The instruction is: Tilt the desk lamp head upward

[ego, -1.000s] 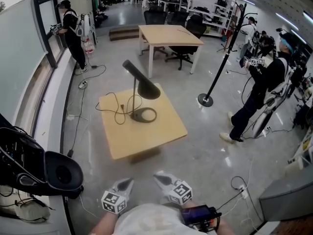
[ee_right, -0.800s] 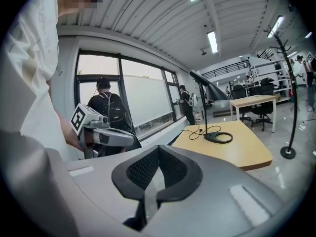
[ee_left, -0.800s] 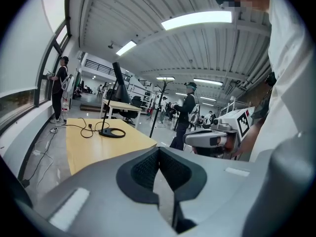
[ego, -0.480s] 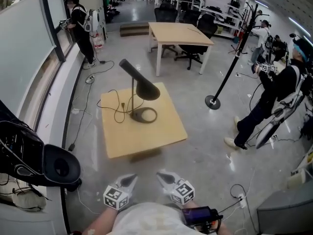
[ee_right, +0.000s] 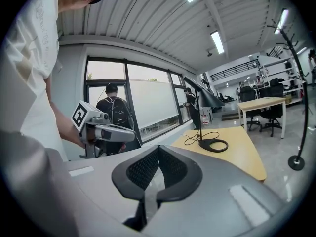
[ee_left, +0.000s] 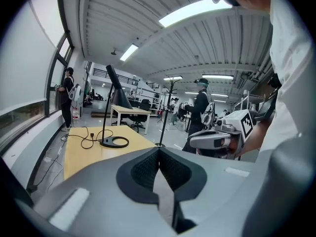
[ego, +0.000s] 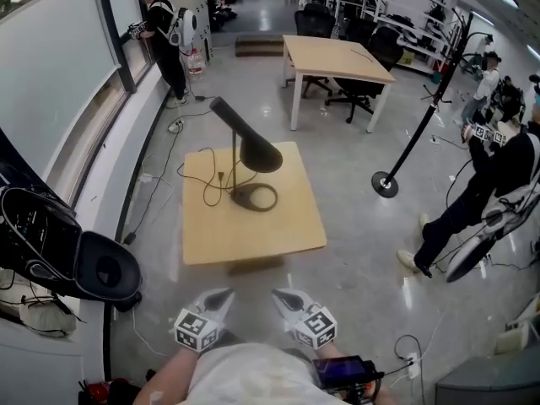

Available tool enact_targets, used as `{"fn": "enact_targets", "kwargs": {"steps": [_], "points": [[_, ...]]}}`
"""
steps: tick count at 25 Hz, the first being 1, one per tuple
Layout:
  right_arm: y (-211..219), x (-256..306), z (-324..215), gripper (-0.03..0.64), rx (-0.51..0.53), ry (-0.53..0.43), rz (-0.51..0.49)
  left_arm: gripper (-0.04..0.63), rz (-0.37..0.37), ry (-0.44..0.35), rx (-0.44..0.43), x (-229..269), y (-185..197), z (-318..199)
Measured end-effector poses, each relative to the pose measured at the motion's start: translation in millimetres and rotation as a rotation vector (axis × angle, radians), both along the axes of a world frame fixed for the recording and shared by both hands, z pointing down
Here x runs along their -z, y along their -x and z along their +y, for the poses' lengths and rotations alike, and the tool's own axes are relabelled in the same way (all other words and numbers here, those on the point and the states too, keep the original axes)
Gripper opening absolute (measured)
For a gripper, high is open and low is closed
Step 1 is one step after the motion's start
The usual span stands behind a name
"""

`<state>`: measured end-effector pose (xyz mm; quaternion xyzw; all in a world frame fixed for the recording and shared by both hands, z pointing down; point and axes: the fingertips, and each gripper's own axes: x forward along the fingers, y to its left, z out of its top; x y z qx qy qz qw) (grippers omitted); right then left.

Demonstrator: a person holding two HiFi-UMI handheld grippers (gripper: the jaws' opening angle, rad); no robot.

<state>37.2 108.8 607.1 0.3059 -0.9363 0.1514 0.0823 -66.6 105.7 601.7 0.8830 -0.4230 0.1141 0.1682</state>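
Note:
A black desk lamp stands on a small wooden table (ego: 253, 234), its cone head (ego: 256, 152) sloping down over a ring base (ego: 255, 197). Both grippers hang near my body, well short of the table and apart from the lamp. The left gripper (ego: 224, 294) is shut with nothing in it, and so is the right gripper (ego: 277, 294). In the left gripper view the shut jaws (ee_left: 158, 150) point towards the lamp base (ee_left: 114, 142). From the right gripper view, its shut tips (ee_right: 159, 148) face the lamp head (ee_right: 207, 98) and base (ee_right: 215, 145).
A black cord (ego: 207, 180) loops across the table and off its far edge. Behind stand a larger desk (ego: 337, 57) with office chairs and a coat stand (ego: 386, 182). People stand at the window (ego: 164, 32) and at the right (ego: 489, 184). Black equipment (ego: 76, 260) sits at the left.
The view has shifted, so the table and lamp now sit slightly right and lower in the picture. Both grippers stay shut by my body.

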Motion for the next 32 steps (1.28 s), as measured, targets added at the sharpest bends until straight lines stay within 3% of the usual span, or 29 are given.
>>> {"fn": "enact_targets", "kwargs": {"steps": [11,23,32], "points": [[-11,-1,-28,0.014,-0.002,-0.012,-0.015,0.002,-0.034,0.016,-0.013,-4,-12,-20],[-19,-6,-101,0.014,-0.091,-0.023,0.043,0.002,0.005,-0.029,-0.112,-2,-21,-120],[-11,-2,-166,0.014,-0.159,-0.036,0.1,0.002,0.002,-0.063,-0.172,7,3,-183]]}}
